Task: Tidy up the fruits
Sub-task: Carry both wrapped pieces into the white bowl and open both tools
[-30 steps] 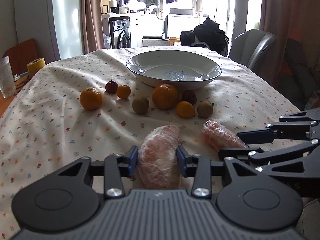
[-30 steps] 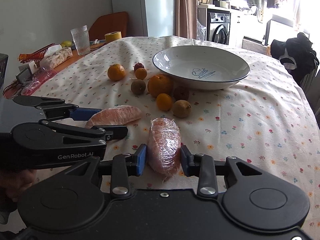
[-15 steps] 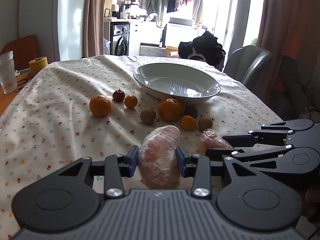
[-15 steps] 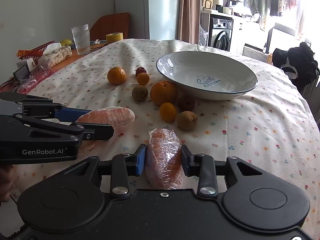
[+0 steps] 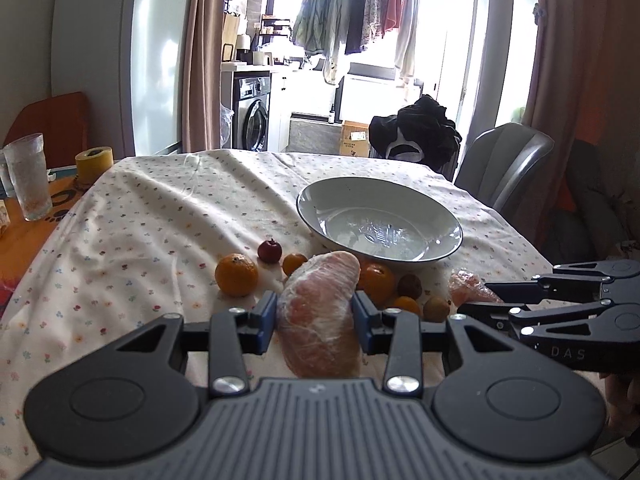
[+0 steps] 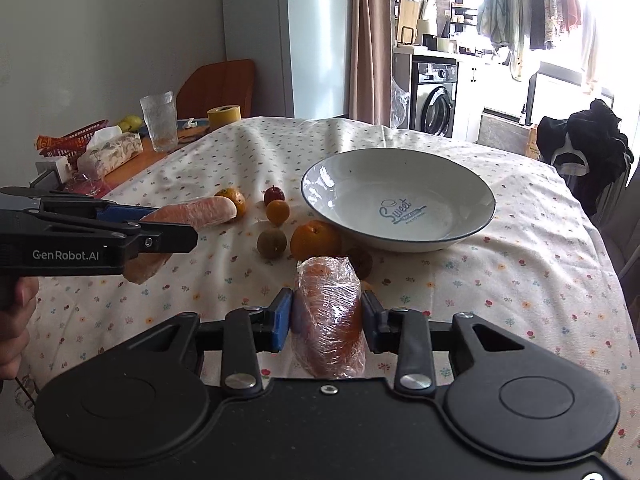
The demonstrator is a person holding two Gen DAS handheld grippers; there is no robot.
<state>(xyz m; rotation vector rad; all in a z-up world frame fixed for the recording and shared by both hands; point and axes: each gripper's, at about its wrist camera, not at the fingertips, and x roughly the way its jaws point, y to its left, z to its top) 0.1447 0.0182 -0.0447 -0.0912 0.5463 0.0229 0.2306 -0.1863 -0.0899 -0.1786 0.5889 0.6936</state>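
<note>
My left gripper (image 5: 315, 316) is shut on a pink, film-wrapped pomelo wedge (image 5: 320, 312), held above the flowered tablecloth. My right gripper (image 6: 326, 316) is shut on a second, darker wrapped wedge (image 6: 330, 312), also off the table. Each gripper shows in the other's view: the left gripper (image 6: 176, 228) with its wedge (image 6: 192, 212), the right gripper (image 5: 480, 300) with its wedge (image 5: 466, 284). Ahead stands an empty white bowl (image 6: 476, 184), also bowl (image 5: 316, 208). In front of it lie oranges (image 6: 315, 240), a kiwi (image 6: 272, 243), a small red fruit (image 6: 273, 194) and other small fruits.
A glass (image 6: 159, 122), a yellow tape roll (image 6: 224, 117), a tissue pack (image 6: 110, 152) and a red basket (image 6: 76, 140) sit on the bare table part at the left. A grey chair (image 5: 504, 168) with dark clothes (image 5: 416, 136) stands beyond the table. A hand (image 6: 16, 320) holds the left gripper.
Both grippers have risen off the tablecloth with their wrapped wedges, the left one more. The bowl and loose fruit now sit lower and farther in both views.
</note>
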